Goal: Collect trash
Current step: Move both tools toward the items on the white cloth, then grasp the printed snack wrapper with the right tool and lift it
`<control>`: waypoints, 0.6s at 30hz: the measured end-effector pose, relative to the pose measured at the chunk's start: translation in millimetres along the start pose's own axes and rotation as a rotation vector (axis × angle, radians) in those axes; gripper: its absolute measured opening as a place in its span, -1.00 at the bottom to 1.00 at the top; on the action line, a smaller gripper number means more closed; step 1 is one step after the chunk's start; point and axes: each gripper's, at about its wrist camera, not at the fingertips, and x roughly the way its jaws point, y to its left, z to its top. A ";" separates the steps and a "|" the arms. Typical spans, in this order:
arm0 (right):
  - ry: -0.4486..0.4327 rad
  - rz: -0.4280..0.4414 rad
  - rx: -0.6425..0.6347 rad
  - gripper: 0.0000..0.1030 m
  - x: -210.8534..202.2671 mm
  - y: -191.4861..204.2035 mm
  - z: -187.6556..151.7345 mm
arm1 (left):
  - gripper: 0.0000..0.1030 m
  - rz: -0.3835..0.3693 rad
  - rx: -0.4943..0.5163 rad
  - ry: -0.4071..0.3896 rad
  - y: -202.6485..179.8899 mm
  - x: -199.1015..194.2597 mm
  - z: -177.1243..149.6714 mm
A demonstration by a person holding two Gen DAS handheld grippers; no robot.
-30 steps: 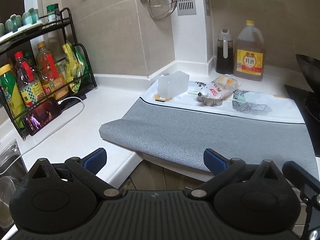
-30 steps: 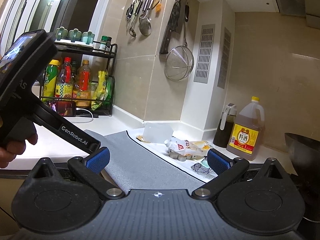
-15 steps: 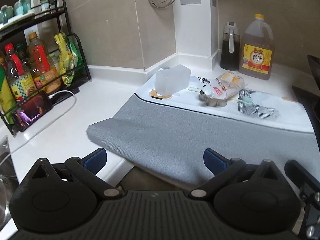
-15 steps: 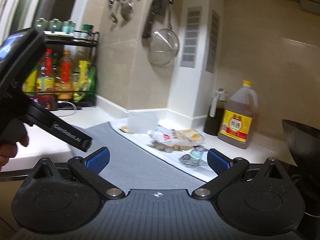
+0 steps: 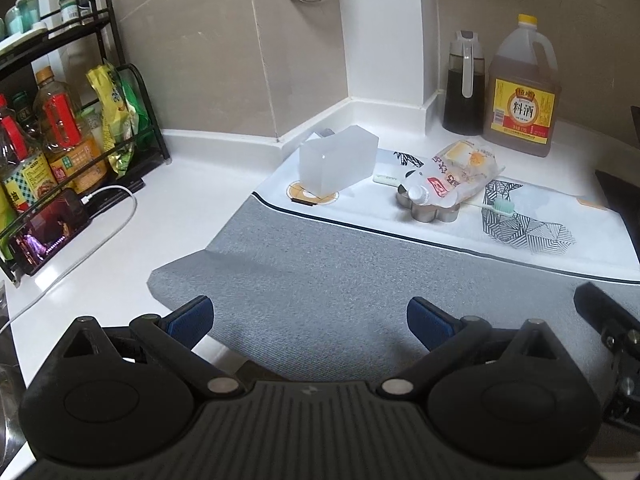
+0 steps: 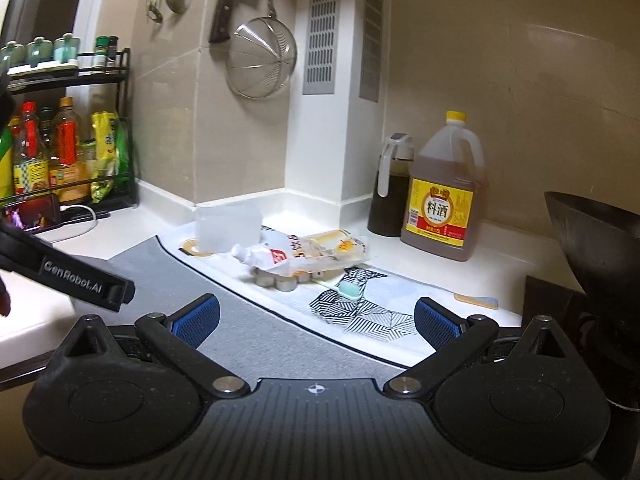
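A crumpled plastic pouch with a white cap [image 5: 452, 178] [image 6: 304, 254] lies on a flower-shaped metal mould [image 5: 428, 210] [image 6: 280, 280] at the back of the grey and white mat [image 5: 360, 280] [image 6: 248, 336]. A green-headed toothbrush [image 5: 500, 206] [image 6: 348, 290] lies to its right. A frosted plastic box [image 5: 338, 164] [image 6: 227, 230] stands to its left. My left gripper [image 5: 310, 320] is open and empty over the mat's front edge. My right gripper [image 6: 316, 320] is open and empty, short of the trash.
A cooking wine jug [image 5: 522, 92] [image 6: 444, 196] and a dark oil bottle [image 5: 464, 88] [image 6: 390, 188] stand at the back wall. A black rack of bottles [image 5: 60, 120] and a charging phone [image 5: 44, 232] are on the left. A black wok [image 6: 600, 240] is at the right.
Both grippers have moved forward toward the trash on the mat, which now looks larger. The left gripper's view has tilted down. Both stay open.
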 end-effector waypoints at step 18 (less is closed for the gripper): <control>0.130 0.020 0.212 1.00 78.1 -24.8 35.1 | 1.00 0.025 -0.094 0.053 19.4 42.0 21.5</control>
